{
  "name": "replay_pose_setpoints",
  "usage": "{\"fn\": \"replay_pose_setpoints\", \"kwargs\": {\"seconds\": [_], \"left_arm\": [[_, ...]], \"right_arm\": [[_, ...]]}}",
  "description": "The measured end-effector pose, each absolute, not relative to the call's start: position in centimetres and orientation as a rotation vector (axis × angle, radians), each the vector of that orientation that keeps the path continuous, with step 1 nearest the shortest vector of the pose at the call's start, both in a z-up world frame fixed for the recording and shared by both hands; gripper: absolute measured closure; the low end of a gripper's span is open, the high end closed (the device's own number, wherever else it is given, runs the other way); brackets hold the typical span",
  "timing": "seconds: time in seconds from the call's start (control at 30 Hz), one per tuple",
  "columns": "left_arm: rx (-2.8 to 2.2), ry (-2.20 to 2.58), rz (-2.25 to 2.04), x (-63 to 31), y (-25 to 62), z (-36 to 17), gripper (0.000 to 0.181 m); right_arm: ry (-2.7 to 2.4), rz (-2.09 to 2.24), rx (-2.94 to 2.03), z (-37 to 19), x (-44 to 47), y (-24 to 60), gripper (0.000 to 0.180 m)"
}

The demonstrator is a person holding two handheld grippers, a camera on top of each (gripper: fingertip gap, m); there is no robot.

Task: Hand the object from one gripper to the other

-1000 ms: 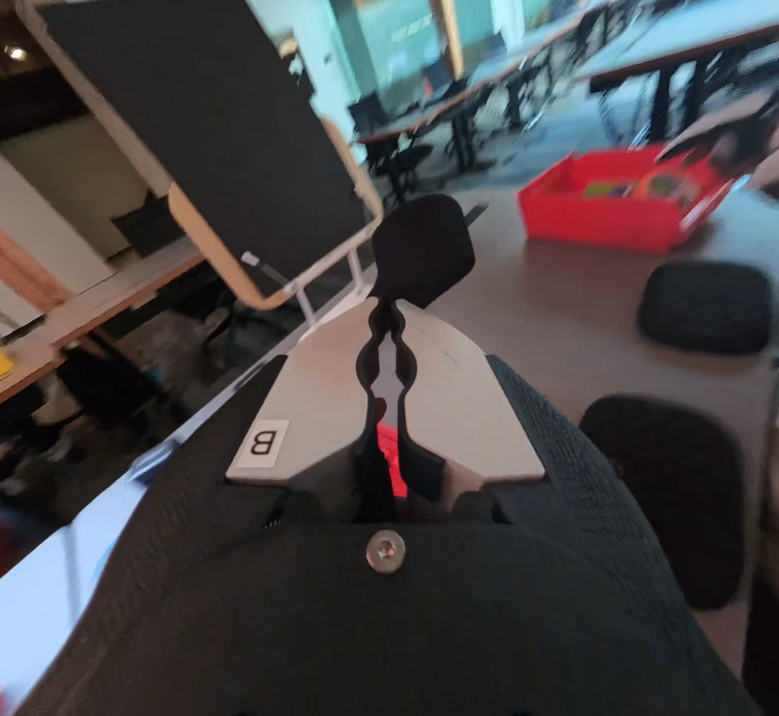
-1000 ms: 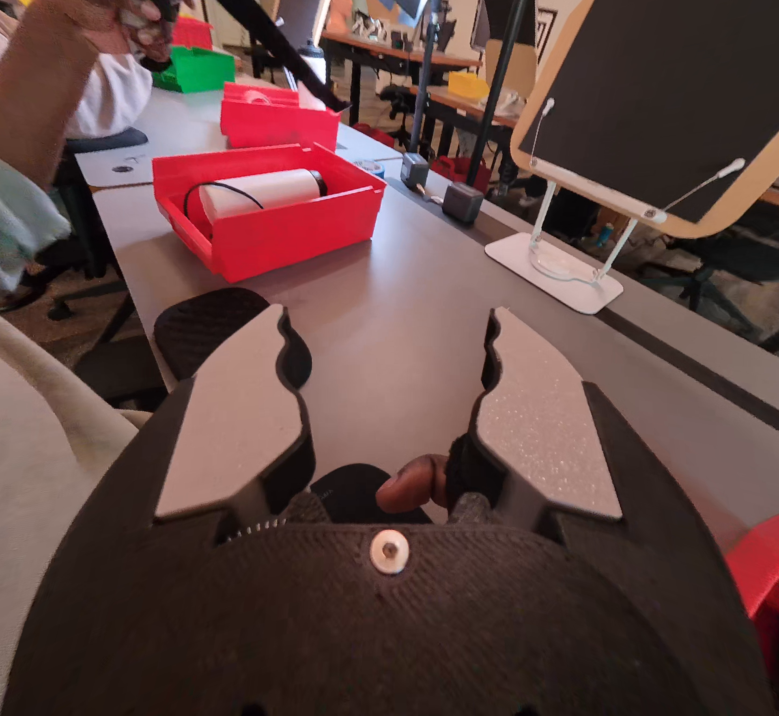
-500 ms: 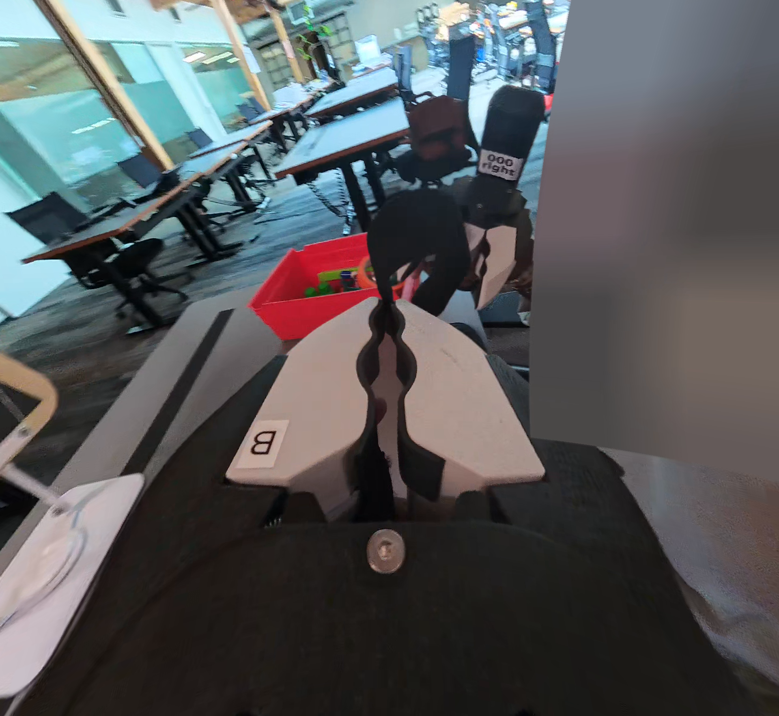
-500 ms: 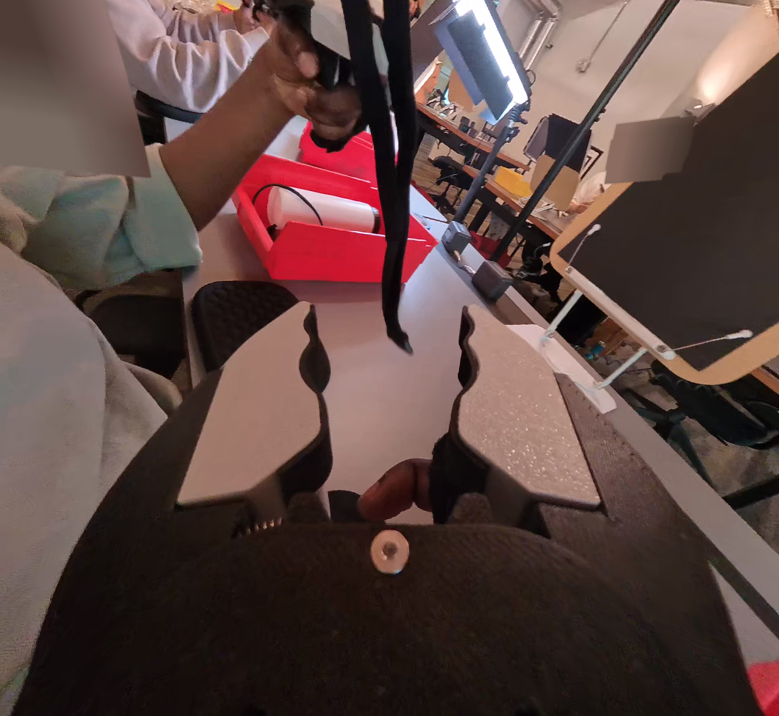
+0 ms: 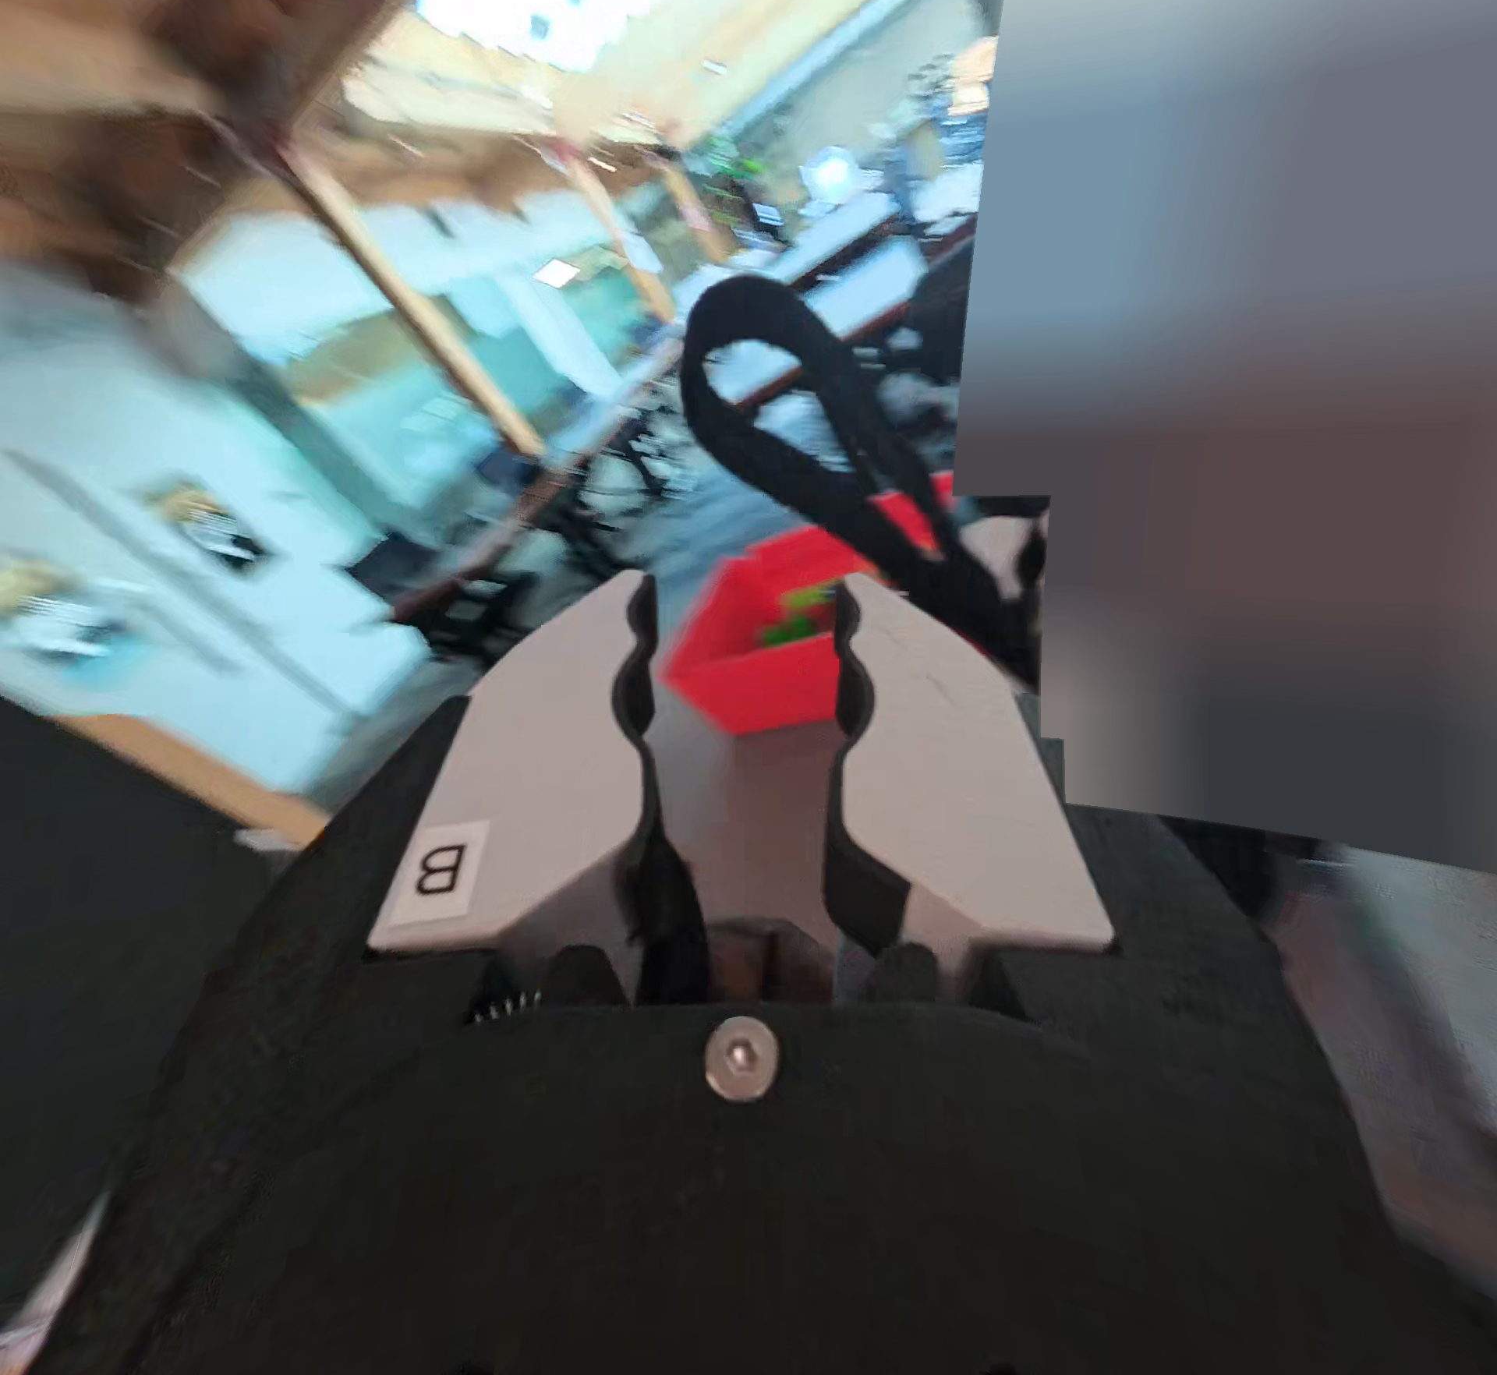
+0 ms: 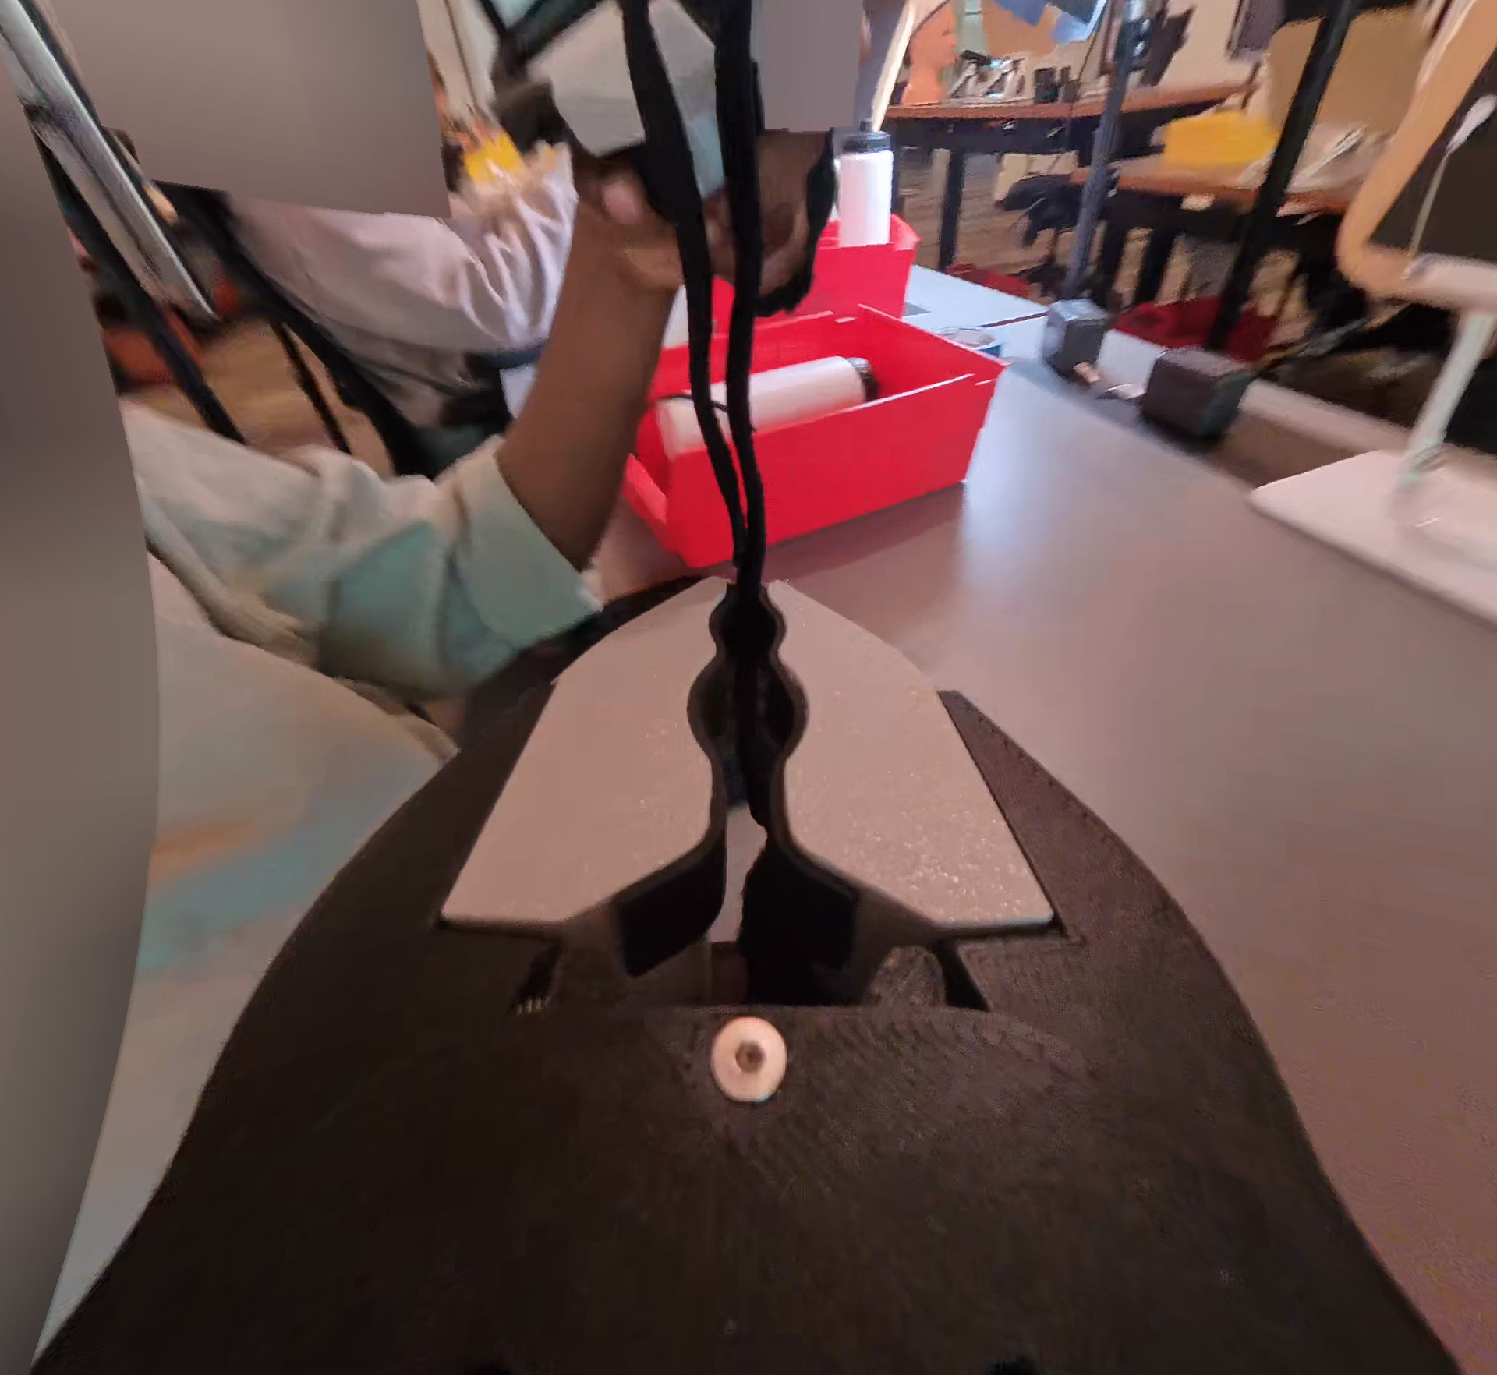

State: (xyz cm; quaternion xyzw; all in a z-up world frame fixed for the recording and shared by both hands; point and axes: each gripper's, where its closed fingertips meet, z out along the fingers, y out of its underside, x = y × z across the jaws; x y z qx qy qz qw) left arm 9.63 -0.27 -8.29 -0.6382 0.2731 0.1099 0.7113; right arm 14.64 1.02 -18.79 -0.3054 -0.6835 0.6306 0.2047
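A black strap [image 6: 733, 397] folded into a loop rises as two strands from my right gripper [image 6: 749, 593], which is shut on its lower end. In the left wrist view the strap's loop [image 5: 753, 437] hangs in the air just past my left gripper [image 5: 744, 589], which is open and empty, and the strap is clear of its jaws. The left gripper [image 6: 616, 81] also shows in the right wrist view, blurred, held in a hand behind the strands. Where the strap meets the right gripper is hidden in the left wrist view.
A red bin [image 6: 859, 474] holding a white cylinder [image 6: 778, 389] stands on the grey table [image 6: 1134, 648]. Another red bin [image 5: 753, 680] lies ahead in the left wrist view. Two grey blocks [image 6: 1191, 389] and a white stand base [image 6: 1393, 518] sit at the right. Tip to tip, the grippers are about 12 cm apart.
My right gripper has shut on the strap's lower end. My left gripper has opened and let the strap go, and its view has swung upward.
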Motion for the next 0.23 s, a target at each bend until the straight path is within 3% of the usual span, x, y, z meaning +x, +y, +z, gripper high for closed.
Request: {"fn": "replay_pose_setpoints", "kwargs": {"seconds": [0.03, 0.1, 0.23], "left_arm": [[-1.363, 0.6, 0.392, 8.5, -0.3, -7.8, 0.131], [-1.256, 0.639, 0.651, 7.6, -1.0, -7.0, 0.121], [-0.98, 0.941, 1.056, 11.4, -1.8, -8.2, 0.119]], "right_arm": [[-1.897, 1.829, -0.901, -18.6, 14.6, 1.2, 0.176], [-1.882, 1.955, -0.98, -18.0, 14.8, 1.5, 0.176], [-1.834, 2.14, -1.102, -17.0, 15.1, 1.8, 0.176]]}}
